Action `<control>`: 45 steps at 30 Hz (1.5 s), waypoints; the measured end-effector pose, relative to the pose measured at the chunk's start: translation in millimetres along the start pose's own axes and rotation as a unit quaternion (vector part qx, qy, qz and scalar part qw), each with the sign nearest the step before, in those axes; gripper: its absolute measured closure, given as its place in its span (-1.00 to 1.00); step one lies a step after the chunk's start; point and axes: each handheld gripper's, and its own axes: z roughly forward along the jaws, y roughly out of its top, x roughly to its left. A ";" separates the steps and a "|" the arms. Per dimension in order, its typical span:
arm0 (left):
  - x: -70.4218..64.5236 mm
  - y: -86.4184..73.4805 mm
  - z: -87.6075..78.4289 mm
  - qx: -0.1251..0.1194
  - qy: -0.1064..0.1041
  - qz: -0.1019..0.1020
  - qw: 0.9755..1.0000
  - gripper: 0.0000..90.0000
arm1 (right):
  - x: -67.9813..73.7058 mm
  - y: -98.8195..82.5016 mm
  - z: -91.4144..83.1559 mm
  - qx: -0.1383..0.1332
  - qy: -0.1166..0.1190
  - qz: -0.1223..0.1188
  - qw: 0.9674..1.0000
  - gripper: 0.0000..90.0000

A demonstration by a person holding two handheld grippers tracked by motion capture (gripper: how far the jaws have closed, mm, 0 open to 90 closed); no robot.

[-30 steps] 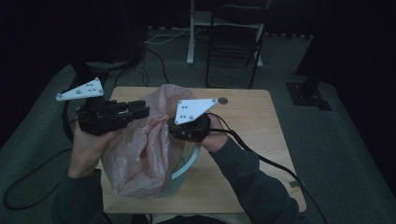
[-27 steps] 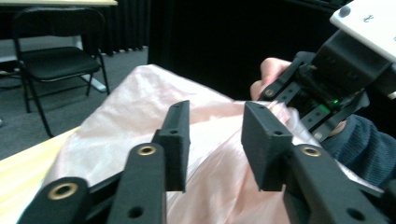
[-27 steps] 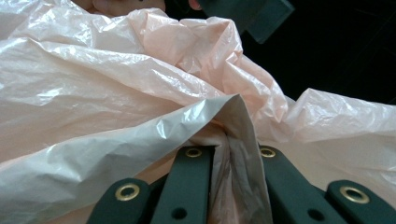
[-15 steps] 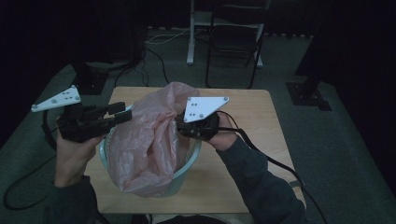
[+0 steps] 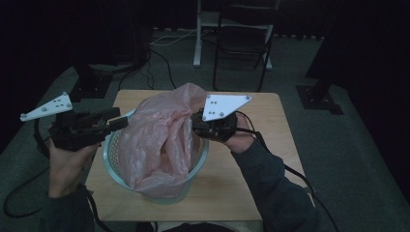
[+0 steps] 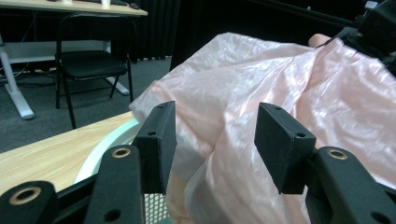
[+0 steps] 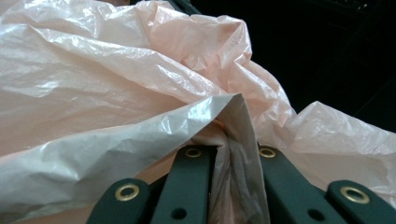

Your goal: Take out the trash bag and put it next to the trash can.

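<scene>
A thin pink plastic bag [image 5: 162, 137] sits loosely in a pale mesh wastebasket [image 5: 112, 159] on the wooden table [image 5: 241, 186]. My right gripper [image 5: 197, 122] is at the bag's right side, shut on a fold of the pink bag [image 7: 233, 140] that it pinches between its jaws. Left of the basket my left gripper [image 5: 118, 123] stands open, its fingertips just short of the bag. In the left gripper view the bag [image 6: 261, 88] lies right in front of the parted jaws, with the basket's rim [image 6: 109, 144] below.
A black chair [image 5: 244, 36] and a white desk leg [image 5: 198, 34] stand behind the table. Cables run over the dark floor at the left [image 5: 159, 53]. A black stand base [image 5: 319, 99] sits on the floor to the right.
My left gripper has pulled away to the left off the bag and now stands open. The right gripper has kept its hold and lifted the bag's edge to the right.
</scene>
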 end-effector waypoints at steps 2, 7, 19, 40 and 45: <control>1.8 -3.8 -0.1 0.003 0.003 -0.005 1.000 0.07 | 0.0 2.3 -2.0 0.001 -0.002 -0.004 1.000 0.98; 2.2 -4.8 -0.5 0.008 0.007 -0.004 1.000 0.07 | -0.9 5.8 -4.3 0.001 -0.004 -0.008 1.000 0.98; 4.5 -10.0 -0.5 0.012 0.010 -0.010 1.000 0.03 | -4.4 11.6 -8.8 0.001 -0.009 -0.012 1.000 0.98; 4.0 -11.6 -5.4 0.007 0.013 -0.014 1.000 0.02 | -5.4 23.4 -14.3 -0.008 -0.018 -0.023 1.000 0.98; 5.0 -11.8 -7.2 0.004 0.013 -0.015 1.000 0.01 | -6.5 21.4 -15.4 -0.007 -0.020 -0.020 1.000 0.98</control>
